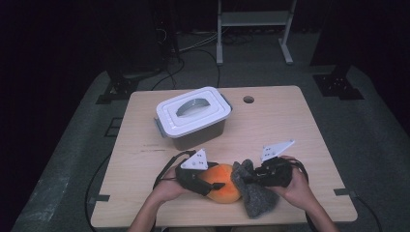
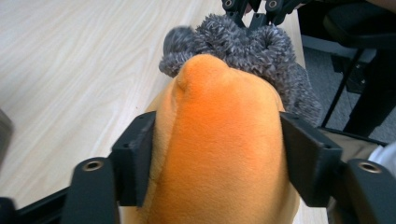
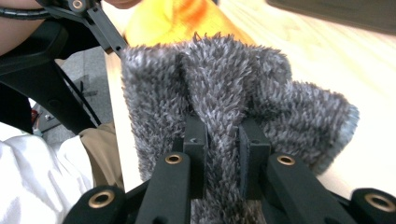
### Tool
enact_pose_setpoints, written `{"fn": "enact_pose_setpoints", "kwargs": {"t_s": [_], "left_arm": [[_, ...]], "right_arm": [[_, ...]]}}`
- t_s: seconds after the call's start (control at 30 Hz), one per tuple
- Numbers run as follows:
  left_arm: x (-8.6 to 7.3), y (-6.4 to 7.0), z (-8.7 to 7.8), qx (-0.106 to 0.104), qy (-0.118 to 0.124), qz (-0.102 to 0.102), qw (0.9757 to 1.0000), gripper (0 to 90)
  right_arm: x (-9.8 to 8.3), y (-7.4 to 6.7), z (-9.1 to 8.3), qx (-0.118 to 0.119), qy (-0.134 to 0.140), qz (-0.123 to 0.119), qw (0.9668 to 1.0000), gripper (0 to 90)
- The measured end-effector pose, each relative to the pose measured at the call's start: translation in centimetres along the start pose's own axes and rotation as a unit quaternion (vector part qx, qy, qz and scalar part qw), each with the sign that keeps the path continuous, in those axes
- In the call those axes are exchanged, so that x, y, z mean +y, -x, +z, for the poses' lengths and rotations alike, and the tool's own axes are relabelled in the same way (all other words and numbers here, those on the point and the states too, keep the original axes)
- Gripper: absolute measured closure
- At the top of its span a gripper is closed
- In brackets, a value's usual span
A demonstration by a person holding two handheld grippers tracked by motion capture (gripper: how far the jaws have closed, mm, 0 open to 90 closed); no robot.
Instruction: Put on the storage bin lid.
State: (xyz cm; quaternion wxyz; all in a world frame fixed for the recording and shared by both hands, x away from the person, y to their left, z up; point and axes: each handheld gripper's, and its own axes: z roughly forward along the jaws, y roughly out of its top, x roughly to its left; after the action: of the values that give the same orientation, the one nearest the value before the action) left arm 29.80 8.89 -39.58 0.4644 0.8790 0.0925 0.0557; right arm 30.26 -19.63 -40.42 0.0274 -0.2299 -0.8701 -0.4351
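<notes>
Near the front edge of the wooden table (image 1: 145,145), left of its middle, the left gripper (image 1: 212,185) has its jaws pressed against both flanks of an orange plush toy (image 1: 223,186), gripping it just above the tabletop. Touching the toy's right side is a grey fuzzy cloth (image 1: 254,193), which hangs bunched down to the front edge. The right gripper (image 1: 252,178) pinches a fold of this cloth tightly between its jaws. Farther back, towards the left rear corner, stands a lidded grey storage box (image 1: 193,116).
</notes>
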Motion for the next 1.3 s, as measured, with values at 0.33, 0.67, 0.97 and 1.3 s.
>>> {"fn": "enact_pose_setpoints", "kwargs": {"t_s": [0.33, 0.67, 0.97, 1.3], "left_arm": [[2.2, 1.9, 0.8, 0.023, -0.044, 0.05, 0.9975, 37.0], [2.3, 2.2, 2.9, 0.007, -0.016, 0.054, 0.9984, 18.8], [2.0, 1.1, 1.2, 0.019, -0.007, 0.032, 0.9993, 8.2], [-0.7, -0.7, 2.6, -0.037, -0.005, -0.029, 0.9989, 7.8]], "right_arm": [[3.2, -3.5, -1.4, 0.015, 0.089, -0.046, 0.9949, 76.0], [2.7, -3.1, -0.7, -0.012, 0.033, -0.034, 0.9988, 77.2], [1.6, -2.0, -1.1, -0.02, 0.024, -0.02, 0.9993, 77.9], [0.4, -0.5, -1.8, -0.006, 0.033, 0.002, 0.9994, 77.7]]}}
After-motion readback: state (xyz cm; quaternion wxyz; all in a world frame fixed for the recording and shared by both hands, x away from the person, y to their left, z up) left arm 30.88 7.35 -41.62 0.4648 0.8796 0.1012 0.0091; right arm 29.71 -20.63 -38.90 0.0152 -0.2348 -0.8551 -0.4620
